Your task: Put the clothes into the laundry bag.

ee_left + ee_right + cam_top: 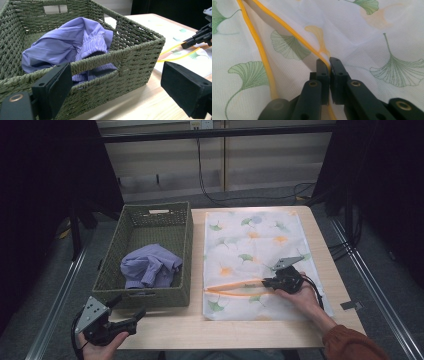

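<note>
Writing: no brand, label or lettering is reading clearly on any item; the bag is carrying only a printed pattern of green and orange ginkgo leaves.
Right gripper (329, 65): its jaws are sitting pinched together on the yellow edge (294, 33) of the mesh bag, the trim running straight in between the two pads.
Left gripper (112, 95): its jaws are standing wide apart and gripping nothing, hovering just in front of the basket's near wall off the table's near left corner.
Mesh bag (255, 245): it is lying flat on the right half of the table (330, 270), just beside the basket, its long axis running from the near edge toward the far edge.
Bag opening: the yellow-trimmed mouth is lying across the bag near its near end, gaping slightly and pointing left toward the basket.
Basket (186, 245): this green woven basket is sitting at the table's left side, long axis also running near to far.
Purple garment (149, 266): it is lying crumpled inside the basket, toward its near end, elastic waistband showing.
</note>
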Tool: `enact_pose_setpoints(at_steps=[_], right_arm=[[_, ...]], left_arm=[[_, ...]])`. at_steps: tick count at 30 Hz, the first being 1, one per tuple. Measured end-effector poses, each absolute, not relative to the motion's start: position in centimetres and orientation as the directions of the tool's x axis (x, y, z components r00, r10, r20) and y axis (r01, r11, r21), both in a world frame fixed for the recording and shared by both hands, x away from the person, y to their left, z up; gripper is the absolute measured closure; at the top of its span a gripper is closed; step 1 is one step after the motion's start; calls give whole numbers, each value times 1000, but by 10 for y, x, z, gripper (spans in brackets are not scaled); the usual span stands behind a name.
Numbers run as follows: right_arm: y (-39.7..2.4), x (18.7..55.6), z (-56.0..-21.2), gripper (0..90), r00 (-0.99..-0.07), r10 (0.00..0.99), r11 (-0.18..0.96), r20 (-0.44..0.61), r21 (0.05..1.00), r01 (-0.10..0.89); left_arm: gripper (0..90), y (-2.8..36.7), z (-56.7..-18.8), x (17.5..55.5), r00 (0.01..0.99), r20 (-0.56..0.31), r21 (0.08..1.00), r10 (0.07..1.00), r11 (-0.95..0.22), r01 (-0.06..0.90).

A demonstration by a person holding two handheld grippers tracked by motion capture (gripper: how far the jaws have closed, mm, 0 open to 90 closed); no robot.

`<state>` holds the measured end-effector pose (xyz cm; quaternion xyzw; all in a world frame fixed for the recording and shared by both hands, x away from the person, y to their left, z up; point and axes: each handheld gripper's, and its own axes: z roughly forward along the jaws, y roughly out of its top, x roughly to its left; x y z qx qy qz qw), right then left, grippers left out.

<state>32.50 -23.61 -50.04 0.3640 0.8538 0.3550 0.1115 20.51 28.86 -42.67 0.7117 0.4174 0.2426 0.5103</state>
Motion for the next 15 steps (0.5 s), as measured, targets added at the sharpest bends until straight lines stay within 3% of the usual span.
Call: enact_pose_setpoints(at_steps=[15], right_arm=[[-241, 323, -491, 896, -702, 703, 418, 113, 733, 537]], left_arm=[[101, 289, -427, 205, 527, -84, 929, 846, -124, 348]])
